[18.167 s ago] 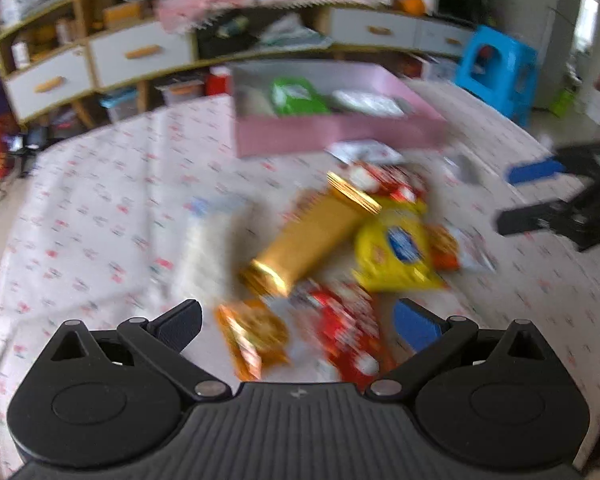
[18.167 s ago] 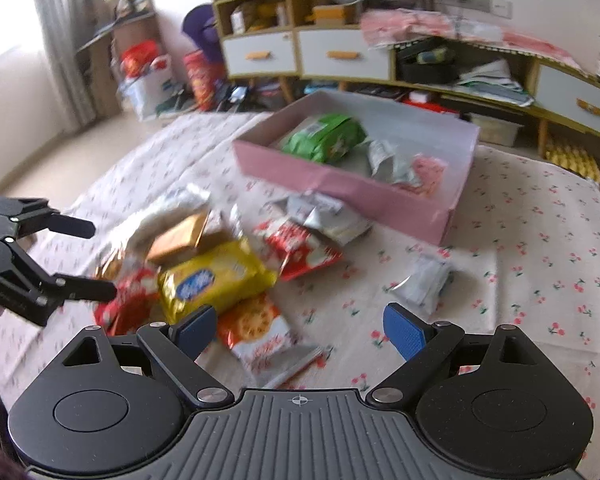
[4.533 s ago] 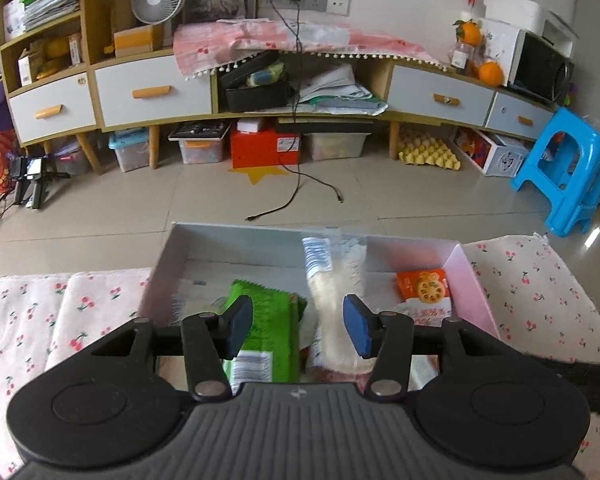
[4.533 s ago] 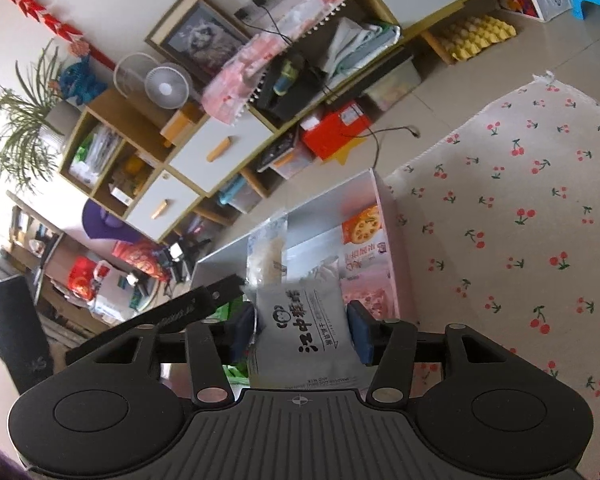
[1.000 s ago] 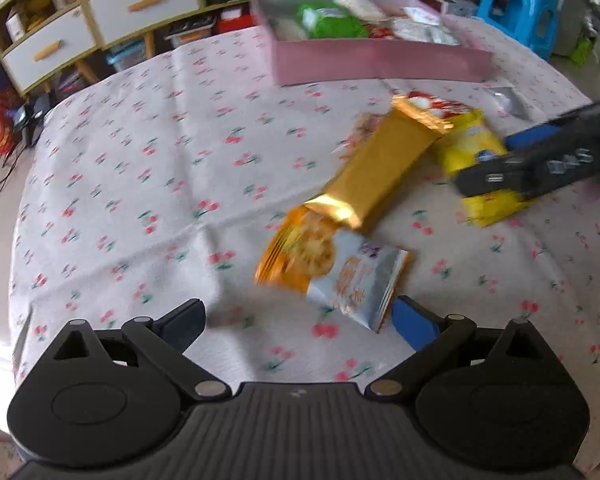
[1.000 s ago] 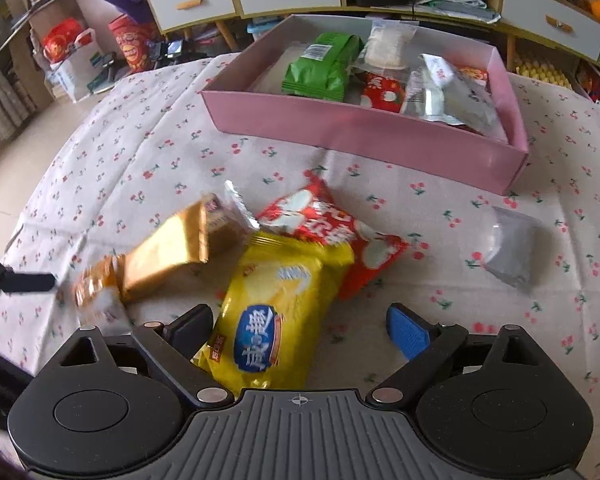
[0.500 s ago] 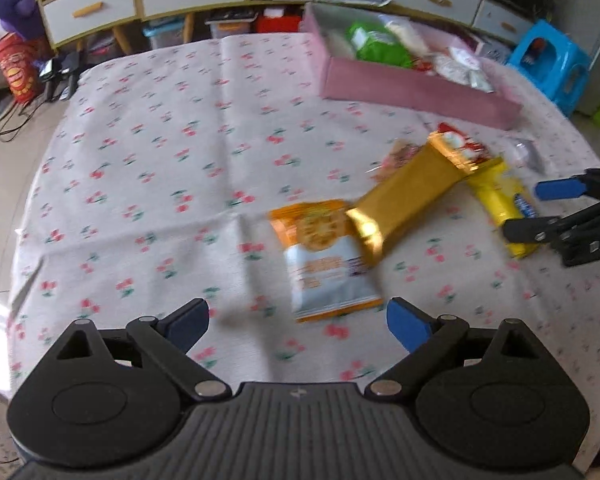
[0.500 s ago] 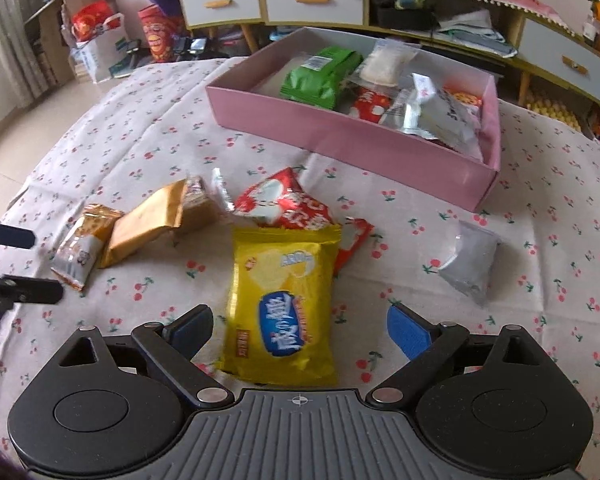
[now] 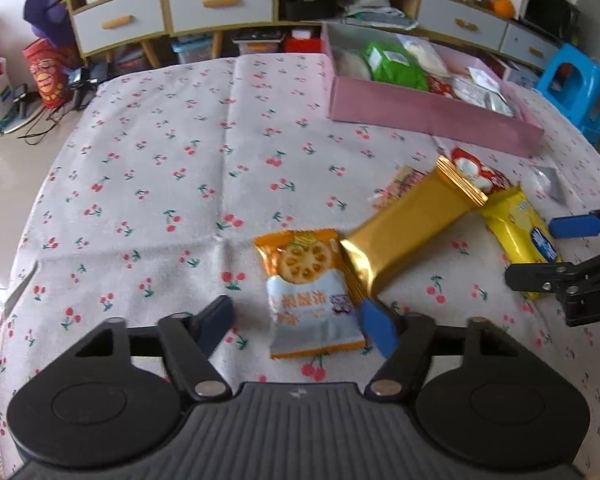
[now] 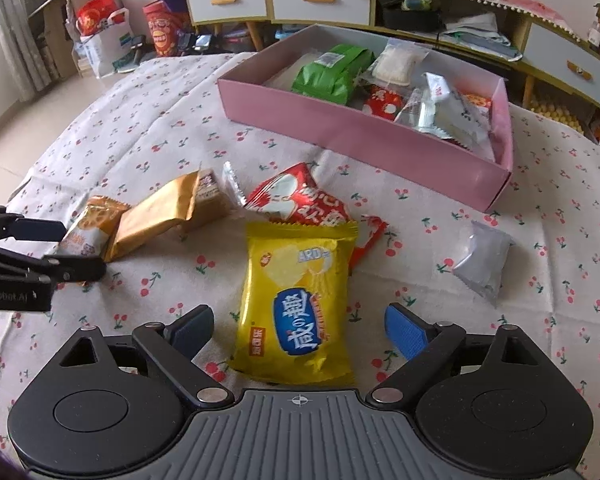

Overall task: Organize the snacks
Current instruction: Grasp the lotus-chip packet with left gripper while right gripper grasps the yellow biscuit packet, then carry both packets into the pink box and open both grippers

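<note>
Several packets are already laid in the pink box [image 10: 364, 136]. Five remain outside: the orange biscuit packet [image 9: 312, 292] is framed by the narrowing, not-yet-gripping left tongs [image 9: 296, 320], the yellow packet [image 10: 296, 304] by the wide-open right tongs [image 10: 298, 328].

The left hand-held gripper [image 9: 298, 320] fills the lower half of its own wrist view, tilted downward; its jaws have just been closing and now stand partly apart, the pads clear of the packet lying between them. The right hand-held gripper [image 10: 298, 330] occupies the lower part of its view, likewise tilted downward, jaws spread wide and gripping nothing. Each also appears at the edge of the other's view.
</note>
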